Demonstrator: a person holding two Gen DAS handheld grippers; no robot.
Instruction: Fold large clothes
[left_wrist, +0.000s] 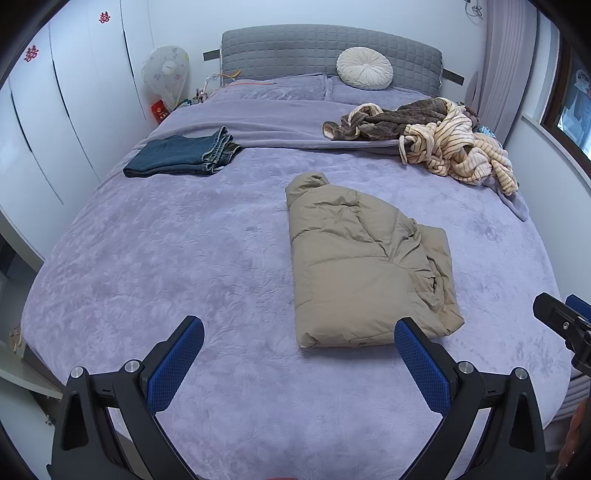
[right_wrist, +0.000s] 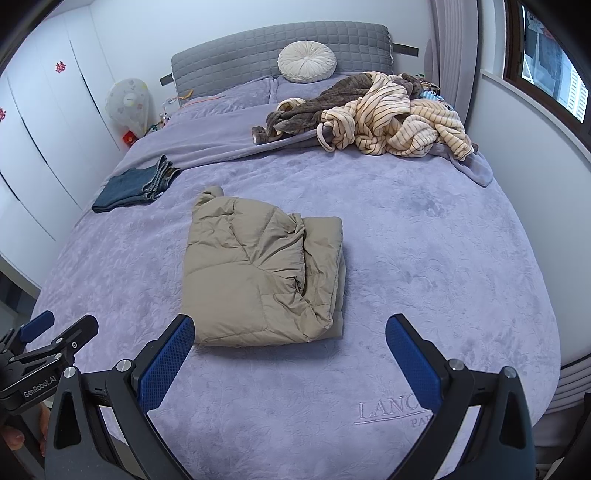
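A tan puffer jacket (left_wrist: 365, 266) lies folded into a rectangle on the purple bed cover (left_wrist: 184, 258); it also shows in the right wrist view (right_wrist: 258, 273). My left gripper (left_wrist: 299, 339) is open and empty, held above the bed's near edge, just short of the jacket's near edge. My right gripper (right_wrist: 290, 332) is open and empty, also just short of the jacket. A heap of unfolded striped and brown clothes (left_wrist: 443, 140) lies at the far right of the bed, seen too in the right wrist view (right_wrist: 376, 110). Folded jeans (left_wrist: 184, 157) lie at the far left.
A grey headboard (left_wrist: 328, 51) with a round cream cushion (left_wrist: 364, 68) stands at the far end. White wardrobe doors (left_wrist: 55, 122) line the left wall, with a covered fan (left_wrist: 166, 77) in the corner. A curtain and window (right_wrist: 546, 55) are on the right.
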